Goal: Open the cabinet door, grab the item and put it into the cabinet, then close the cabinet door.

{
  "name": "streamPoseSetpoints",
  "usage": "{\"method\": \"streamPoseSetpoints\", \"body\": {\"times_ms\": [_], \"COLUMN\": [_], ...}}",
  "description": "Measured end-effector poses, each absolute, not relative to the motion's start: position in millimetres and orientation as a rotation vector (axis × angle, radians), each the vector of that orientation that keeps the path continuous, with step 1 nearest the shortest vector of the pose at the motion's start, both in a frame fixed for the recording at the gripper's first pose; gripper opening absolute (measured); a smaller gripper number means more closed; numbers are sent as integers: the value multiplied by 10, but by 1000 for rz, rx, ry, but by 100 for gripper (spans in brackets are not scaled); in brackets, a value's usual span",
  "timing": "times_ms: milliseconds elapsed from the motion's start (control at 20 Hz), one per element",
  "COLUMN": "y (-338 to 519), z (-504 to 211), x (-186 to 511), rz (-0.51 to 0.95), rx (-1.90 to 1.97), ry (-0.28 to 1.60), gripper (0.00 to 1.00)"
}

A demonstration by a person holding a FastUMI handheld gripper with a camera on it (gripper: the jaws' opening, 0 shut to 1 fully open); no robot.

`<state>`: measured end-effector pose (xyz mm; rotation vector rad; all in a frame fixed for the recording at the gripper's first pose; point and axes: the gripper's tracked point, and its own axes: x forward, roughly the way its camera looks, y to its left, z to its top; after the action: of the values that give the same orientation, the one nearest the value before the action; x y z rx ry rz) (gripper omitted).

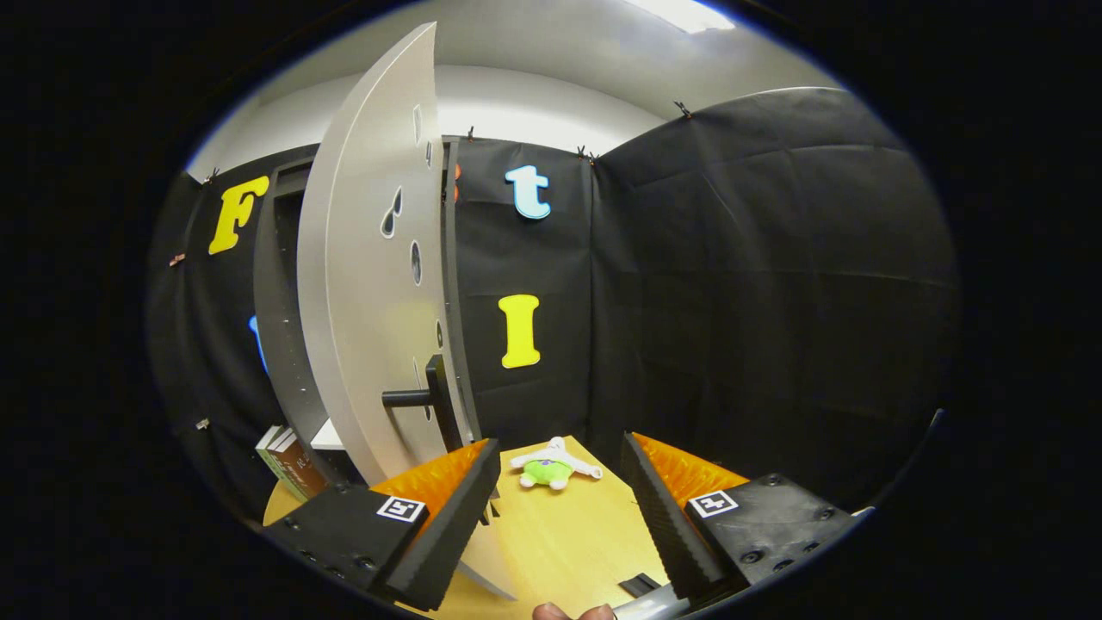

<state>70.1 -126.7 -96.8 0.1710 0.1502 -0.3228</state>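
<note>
While the gripper (560, 482) looks forward over a pale wooden table (560, 542), its two fingers stand spread wide apart with nothing between them but bare tabletop; the claw is pinching nothing. Just ahead of the fingers, in line with the gap and towards the far end of the table, lies the item, a small plush toy (554, 466) with a green body and white limbs, flat on the wood; it sits clear of both fingers, touching neither. Over by the left finger the cabinet door (370, 284) stands swung open, a pale grey panel seen at an angle, pierced by a few small cut-out holes; a dark handle (424, 398) juts from it low down, just above the left finger's tip. Behind the door shows the dark frame of the cabinet (280, 344), with a light shelf (328, 437) visible low inside it; beside the cabinet's foot a couple of books (288, 463) lean on the table. Black cloth walls close off the booth beyond; a fingertip (572, 612) of the person holding the rig peeks in right below the fingers.
</note>
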Motion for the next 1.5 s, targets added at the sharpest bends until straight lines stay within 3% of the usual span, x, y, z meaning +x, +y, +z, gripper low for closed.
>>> {"method": "streamPoseSetpoints", "body": {"times_ms": [600, 1050, 1500], "y": [-327, 848, 1017], "z": [-907, -954, -868], "x": [853, 1192, 1176], "rz": [-126, 114, 182], "rx": [193, 164, 148], "ry": [171, 199, 178], "gripper": [96, 96, 96]}}
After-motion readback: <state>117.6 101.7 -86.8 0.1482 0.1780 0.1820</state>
